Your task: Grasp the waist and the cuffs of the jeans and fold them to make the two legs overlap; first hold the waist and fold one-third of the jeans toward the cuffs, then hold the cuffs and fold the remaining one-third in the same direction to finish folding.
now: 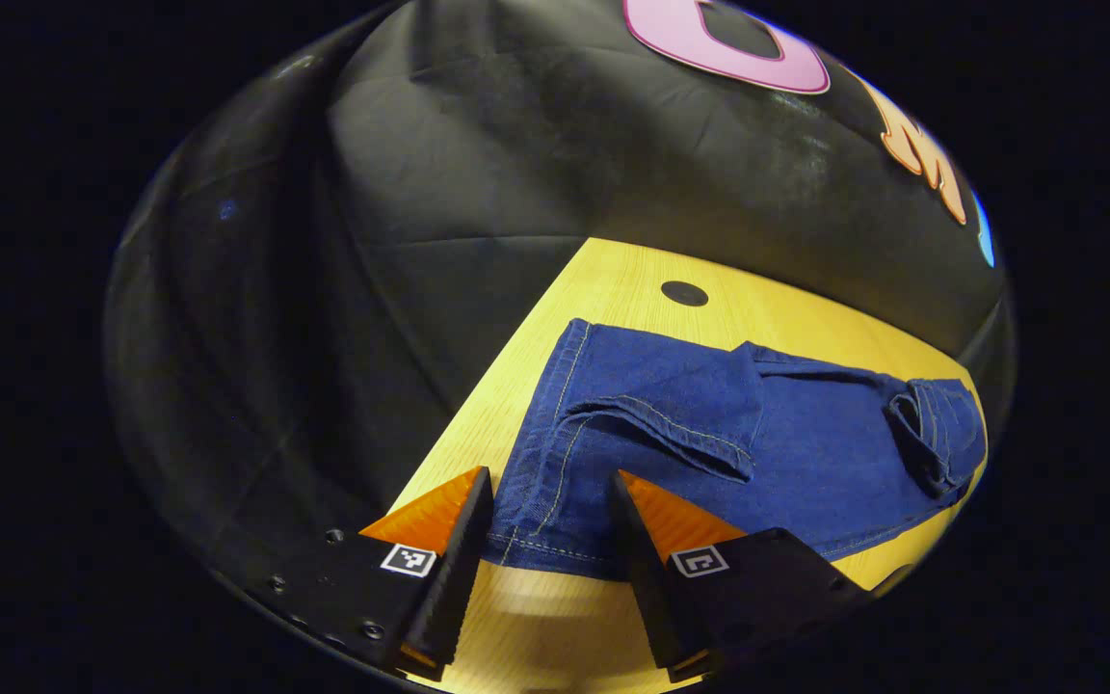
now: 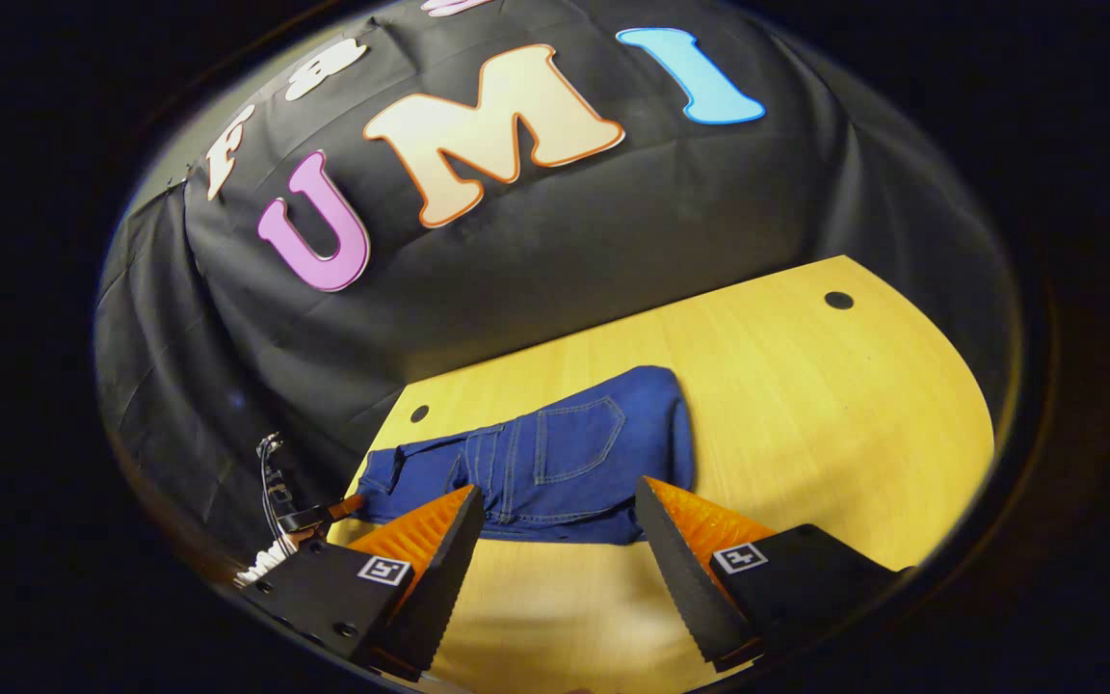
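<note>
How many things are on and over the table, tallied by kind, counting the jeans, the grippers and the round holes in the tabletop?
Jeans: 1
Grippers: 2, the left gripper and the right gripper, both open
Round holes in the table: 2, one at the far right, one at the far left
Total: 5

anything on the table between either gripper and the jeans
Nothing visible. The left gripper, jaws open, already straddles the near edge of the jeans. The right gripper, also open, faces the jeans across bare table.
</note>
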Action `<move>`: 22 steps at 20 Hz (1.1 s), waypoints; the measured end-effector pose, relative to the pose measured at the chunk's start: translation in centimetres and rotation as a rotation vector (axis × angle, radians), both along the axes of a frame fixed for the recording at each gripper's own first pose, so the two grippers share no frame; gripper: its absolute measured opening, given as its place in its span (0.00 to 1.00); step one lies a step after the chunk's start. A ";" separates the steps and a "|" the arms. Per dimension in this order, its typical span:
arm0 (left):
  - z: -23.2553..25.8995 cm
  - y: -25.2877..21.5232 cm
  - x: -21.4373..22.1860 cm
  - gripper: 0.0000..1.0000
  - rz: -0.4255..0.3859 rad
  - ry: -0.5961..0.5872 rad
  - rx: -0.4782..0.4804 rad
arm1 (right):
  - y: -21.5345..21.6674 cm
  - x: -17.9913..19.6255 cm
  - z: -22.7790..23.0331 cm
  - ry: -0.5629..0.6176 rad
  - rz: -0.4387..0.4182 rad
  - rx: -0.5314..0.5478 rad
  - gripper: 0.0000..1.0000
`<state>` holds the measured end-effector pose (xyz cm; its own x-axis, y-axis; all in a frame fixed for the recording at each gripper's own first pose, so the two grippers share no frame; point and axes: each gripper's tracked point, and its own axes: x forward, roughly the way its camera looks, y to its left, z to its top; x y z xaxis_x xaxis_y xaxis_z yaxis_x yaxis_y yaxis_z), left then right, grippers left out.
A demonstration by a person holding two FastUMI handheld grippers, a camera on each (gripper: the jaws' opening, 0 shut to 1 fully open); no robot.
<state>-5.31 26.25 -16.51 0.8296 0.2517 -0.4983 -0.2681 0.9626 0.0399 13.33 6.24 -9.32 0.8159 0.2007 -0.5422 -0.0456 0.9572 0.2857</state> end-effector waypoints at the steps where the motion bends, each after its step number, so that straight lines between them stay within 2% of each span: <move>1: 0.1 -0.1 -0.1 0.70 0.006 0.003 -0.004 | -0.4 0.0 0.2 -0.006 -0.011 0.002 0.98; 4: 0.0 -0.9 0.0 0.63 0.001 -0.008 -0.030 | -1.6 -0.5 0.4 -0.007 -0.032 0.010 0.98; 5: 0.1 -1.3 0.1 0.52 -0.008 -0.010 -0.040 | -1.8 -0.6 0.5 -0.008 -0.039 0.012 0.98; 6: 0.1 -1.8 0.4 0.48 -0.022 -0.022 -0.062 | -2.1 -0.7 0.7 -0.012 -0.046 0.013 0.93; 9: 0.1 -2.3 0.5 0.06 -0.012 -0.045 -0.098 | -2.8 -1.2 0.8 -0.016 -0.062 0.009 0.98; 10: 0.2 -2.3 0.3 0.04 -0.003 -0.050 -0.111 | -3.1 -1.5 0.7 -0.011 -0.064 0.004 0.98; 11: 0.4 -2.4 0.3 0.01 0.003 -0.053 -0.129 | -3.4 -1.6 0.7 -0.009 -0.067 -0.003 0.92; 12: 0.6 -2.4 0.5 0.00 0.012 -0.072 -0.153 | -3.7 -1.8 0.7 -0.009 -0.072 -0.008 0.98; 15: 2.8 -3.4 1.4 0.00 -0.009 -0.207 -0.273 | -4.5 -2.1 1.3 -0.019 -0.083 -0.002 0.98; 16: 3.1 -3.4 1.4 0.00 -0.023 -0.228 -0.296 | -4.9 -2.2 1.5 -0.022 -0.086 0.000 0.93; 17: 3.4 -3.5 1.2 0.00 -0.046 -0.241 -0.312 | -5.2 -2.2 1.6 -0.025 -0.089 0.002 0.98; 19: 4.6 -4.3 0.6 0.00 -0.098 -0.257 -0.349 | -5.6 -2.0 2.0 -0.032 -0.093 0.018 0.98; 20: 5.4 -5.0 0.3 0.00 -0.126 -0.257 -0.366 | -5.8 -2.0 2.2 -0.036 -0.094 0.029 0.93; 21: 5.7 -5.9 -0.2 0.00 -0.146 -0.253 -0.379 | -5.9 -1.9 2.5 -0.042 -0.092 0.040 0.98; 22: 5.9 -6.8 -0.6 0.00 -0.167 -0.244 -0.385 | -6.2 -1.9 2.8 -0.048 -0.088 0.050 0.93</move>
